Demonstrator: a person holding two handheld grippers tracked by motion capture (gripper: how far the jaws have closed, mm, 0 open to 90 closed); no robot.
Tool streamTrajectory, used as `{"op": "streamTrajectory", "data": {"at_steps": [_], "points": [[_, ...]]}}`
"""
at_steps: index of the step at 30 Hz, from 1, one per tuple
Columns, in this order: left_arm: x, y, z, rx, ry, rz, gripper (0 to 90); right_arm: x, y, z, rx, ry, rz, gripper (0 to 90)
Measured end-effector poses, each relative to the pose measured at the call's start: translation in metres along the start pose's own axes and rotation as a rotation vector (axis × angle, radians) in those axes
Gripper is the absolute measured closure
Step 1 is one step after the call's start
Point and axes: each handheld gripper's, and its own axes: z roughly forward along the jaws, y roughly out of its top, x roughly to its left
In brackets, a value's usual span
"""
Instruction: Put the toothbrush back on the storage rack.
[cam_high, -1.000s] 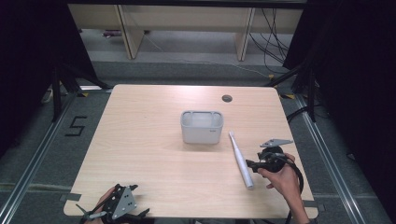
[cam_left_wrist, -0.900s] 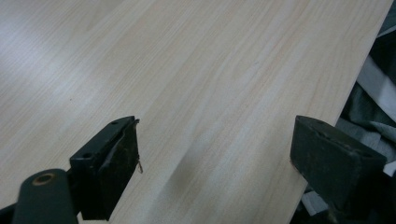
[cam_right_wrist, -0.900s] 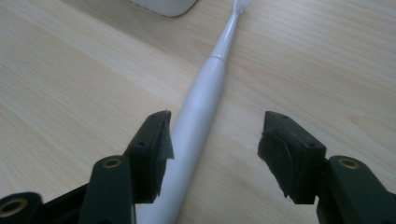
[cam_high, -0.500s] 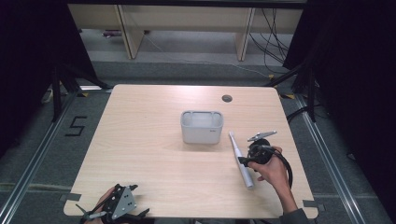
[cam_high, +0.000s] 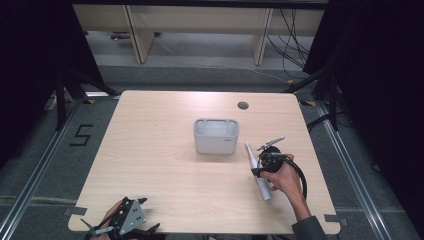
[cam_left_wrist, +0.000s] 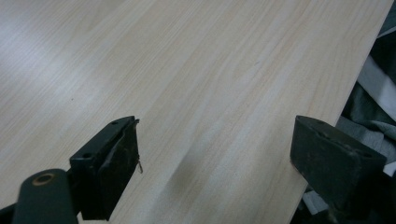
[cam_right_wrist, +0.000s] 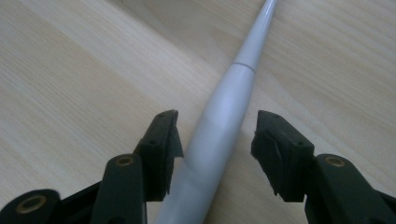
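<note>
A lab recording bay: black curtains (cam_high: 30, 75) flank a bare wooden table (cam_high: 160, 165), floor rails (cam_high: 35, 175), loose cables (cam_high: 295, 35), floor mark 5 (cam_high: 81, 135).

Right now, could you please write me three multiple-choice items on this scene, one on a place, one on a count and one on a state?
1. Where does the grey tapered handle lie?
A. inside the bin
B. on the table, right of the bin
C. on the floor

2. How many bins stand on the table?
A. one
B. two
C. three

3. How do the right gripper's jaws stand?
A. shut on the handle
B. open, one on each side of the handle
C. shut on nothing

Answers:
1 B: it lies flat on the wood beside the grey bin.
2 A: a single bin shows in the high view.
3 B: the right gripper view shows gaps on both sides.
</note>
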Motion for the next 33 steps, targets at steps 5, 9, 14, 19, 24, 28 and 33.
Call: {"op": "streamTrajectory", "data": {"at_steps": [5,9,14,19,24,28,33], "points": [[0.0,0.0,0.0,-0.008,0.002,-0.007,15.0,-0.001,0.003,0.005,0.023,0.001,-0.015,53.7],[0.0,0.0,0.0,0.002,-0.011,0.001,15.0,-0.001,0.006,0.01,0.05,-0.001,-0.025,55.1],[0.0,0.0,0.0,-0.002,0.005,-0.001,15.0,-0.002,0.01,0.013,0.086,-0.002,-0.033,56.8],[0.0,0.0,0.0,-0.005,0.003,-0.004,15.0,-0.002,0.013,0.014,0.107,0.005,-0.057,60.7],[0.0,0.0,0.0,-0.004,-0.001,-0.002,15.0,-0.003,0.015,0.009,0.176,-0.004,-0.069,65.0],[0.0,0.0,0.0,-0.004,-0.001,-0.003,15.0,-0.006,0.017,0.01,0.203,0.006,-0.101,65.3],[0.0,0.0,0.0,-0.002,-0.004,0.0,15.0,-0.008,0.021,0.014,0.283,0.022,-0.118,65.7]]}}
